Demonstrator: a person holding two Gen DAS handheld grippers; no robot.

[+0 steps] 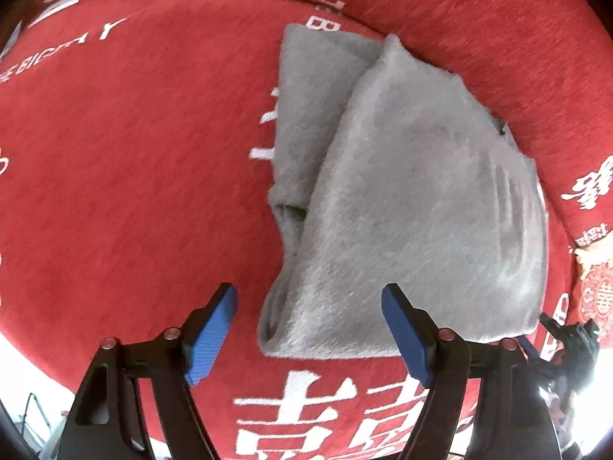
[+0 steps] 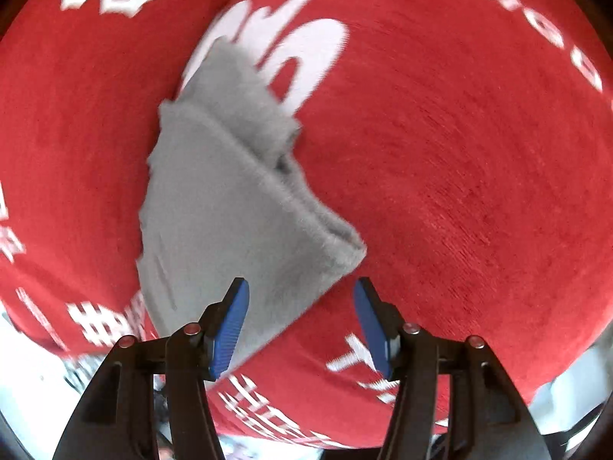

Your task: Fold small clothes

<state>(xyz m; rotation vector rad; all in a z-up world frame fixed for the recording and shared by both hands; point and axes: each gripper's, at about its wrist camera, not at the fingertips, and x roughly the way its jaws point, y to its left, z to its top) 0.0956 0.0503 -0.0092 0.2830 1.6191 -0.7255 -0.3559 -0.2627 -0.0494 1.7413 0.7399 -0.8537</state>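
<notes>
A fuzzy grey garment (image 1: 406, 199) lies folded over itself on the red cloth, with an upper layer covering most of a lower one that sticks out at the left. My left gripper (image 1: 310, 306) hovers above its near left corner, blue pads apart and nothing between them. In the right wrist view the same grey garment (image 2: 226, 207) lies left of centre, its folded corner pointing toward my right gripper (image 2: 300, 299). That gripper is open above the corner, its pads not touching the fabric.
A red cloth with white characters and letters (image 1: 126, 176) covers the whole surface and rises in a fold behind the garment. The other gripper's black tip (image 1: 571, 337) shows at the right edge. Bright floor shows past the cloth's near edge (image 2: 34, 349).
</notes>
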